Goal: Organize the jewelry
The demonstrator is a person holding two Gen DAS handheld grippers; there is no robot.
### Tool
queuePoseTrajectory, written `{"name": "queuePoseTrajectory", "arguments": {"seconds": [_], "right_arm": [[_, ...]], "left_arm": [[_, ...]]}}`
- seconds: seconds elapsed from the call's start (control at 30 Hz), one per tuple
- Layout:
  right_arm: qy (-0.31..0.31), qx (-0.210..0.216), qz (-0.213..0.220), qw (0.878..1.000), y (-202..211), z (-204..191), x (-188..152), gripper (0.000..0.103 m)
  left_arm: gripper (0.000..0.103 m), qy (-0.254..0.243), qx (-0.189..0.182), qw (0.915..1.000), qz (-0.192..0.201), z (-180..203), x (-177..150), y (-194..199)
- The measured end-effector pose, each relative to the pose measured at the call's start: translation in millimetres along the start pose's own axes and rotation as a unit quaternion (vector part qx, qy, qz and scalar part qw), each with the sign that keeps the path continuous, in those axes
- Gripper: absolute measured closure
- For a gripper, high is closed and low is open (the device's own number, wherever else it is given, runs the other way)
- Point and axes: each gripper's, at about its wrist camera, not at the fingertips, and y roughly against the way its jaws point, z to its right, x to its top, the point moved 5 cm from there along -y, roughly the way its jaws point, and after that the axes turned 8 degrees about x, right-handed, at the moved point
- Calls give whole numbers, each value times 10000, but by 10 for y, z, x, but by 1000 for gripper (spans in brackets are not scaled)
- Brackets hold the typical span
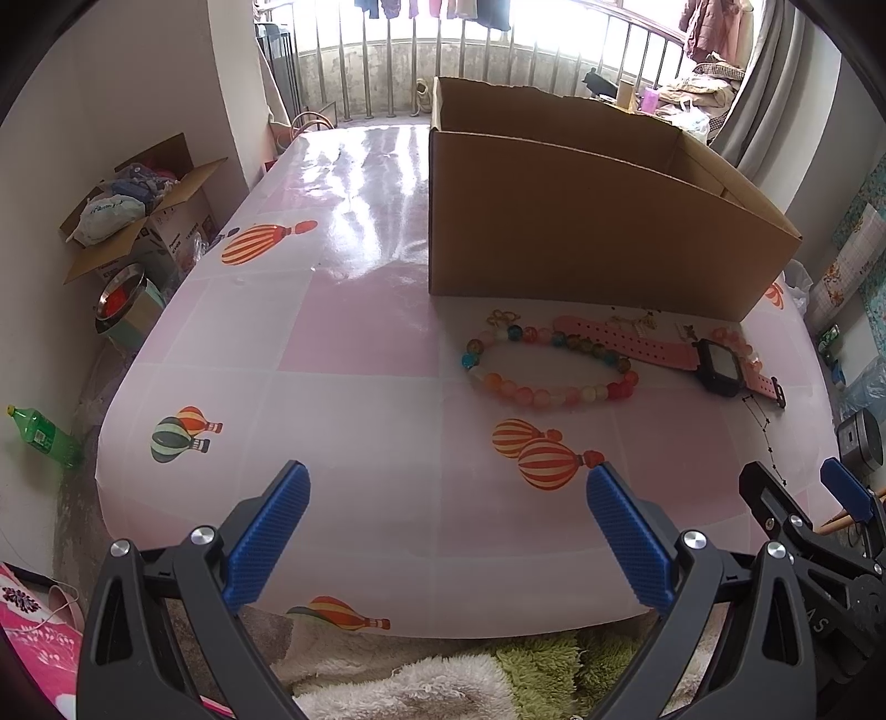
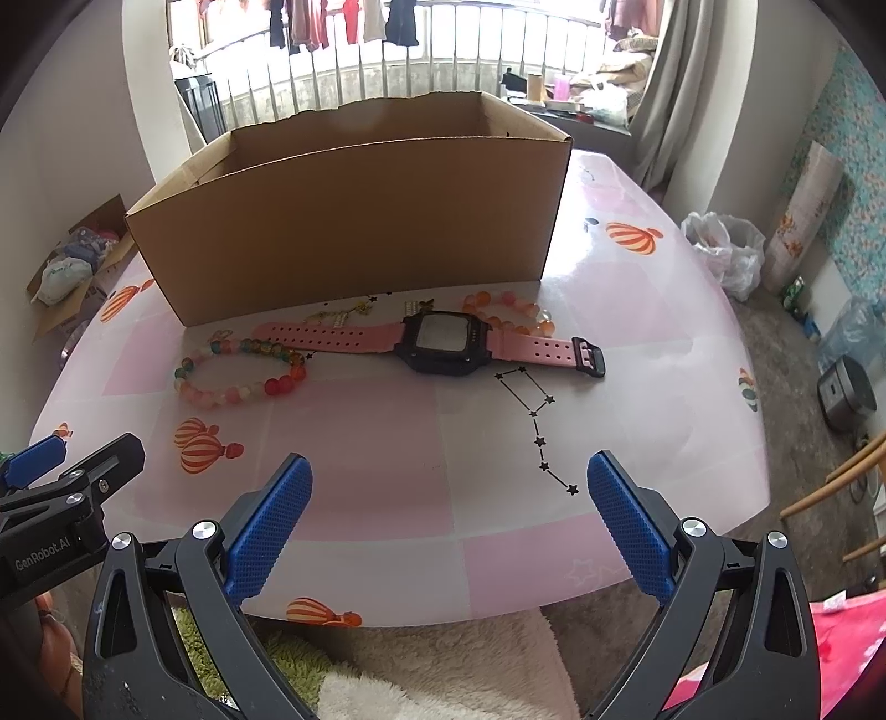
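Left gripper (image 1: 448, 487) and right gripper (image 2: 449, 479): fingers spread wide, holding nothing, low in frame. Mid-frame on table (image 2: 637, 443), before cardboard box (image 2: 354, 221): pink watch (image 2: 446, 343), 2 bead bracelets (image 2: 238, 374), small gold pieces (image 2: 338, 317).

Bright daylight from far window (image 1: 498, 33), blown out. Glare on far table (image 1: 360, 183). Soft shadow near box (image 2: 354, 221). Fisheye bends edges, corners black.
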Motion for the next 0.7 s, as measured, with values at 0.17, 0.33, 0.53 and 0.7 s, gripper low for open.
{"name": "queuePoseTrajectory", "arguments": {"seconds": [0.17,0.33,0.53,0.7], "right_arm": [[17,-19,3,10000,7,-8,2,8],[5,-8,-8,10000,4,-3,1,8],[5,0,-1,10000,13,-7,5,8],[6,-3,-1,10000,13,-7,3,8]], "left_arm": [[4,3,9,10000,-4,-10,5,-8],[4,0,16,10000,4,-2,8,-5],[4,-3,23,10000,14,-6,8,-4],[4,-3,29,10000,17,-13,6,0]]}}
